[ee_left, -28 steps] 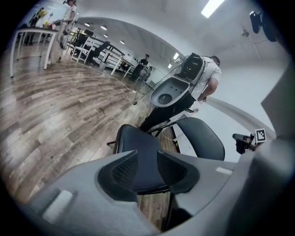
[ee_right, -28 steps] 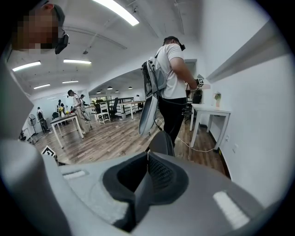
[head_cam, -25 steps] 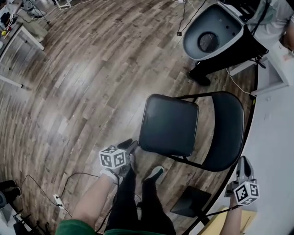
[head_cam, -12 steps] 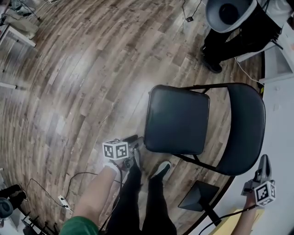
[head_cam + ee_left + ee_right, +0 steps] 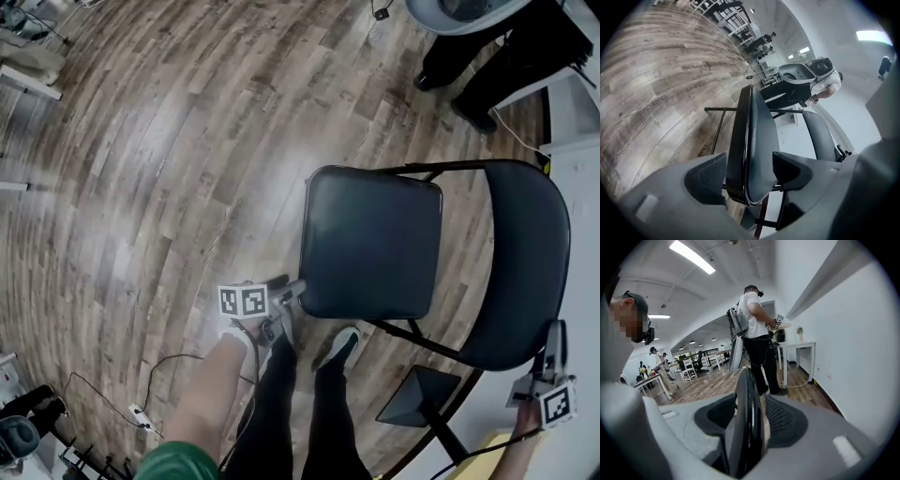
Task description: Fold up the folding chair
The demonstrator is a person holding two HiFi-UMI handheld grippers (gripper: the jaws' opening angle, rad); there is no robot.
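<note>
The black folding chair stands open on the wood floor, its seat flat and its backrest to the right. My left gripper is at the seat's near left corner. In the left gripper view the seat's edge lies between the jaws of the left gripper, which are opening, pads off it. My right gripper is at the backrest's lower right rim. The thin backrest edge stands between the jaws of the right gripper, also opening, with a gap beside it.
My legs and shoes are just in front of the seat. A black stand base lies under the backrest. A person in black trousers stands beyond the chair. A white table lines the wall. A cable and power strip lie at lower left.
The left gripper has come in to the seat's corner. The right gripper has moved right and lower along the backrest's rim. The chair sits closer and larger in the head view.
</note>
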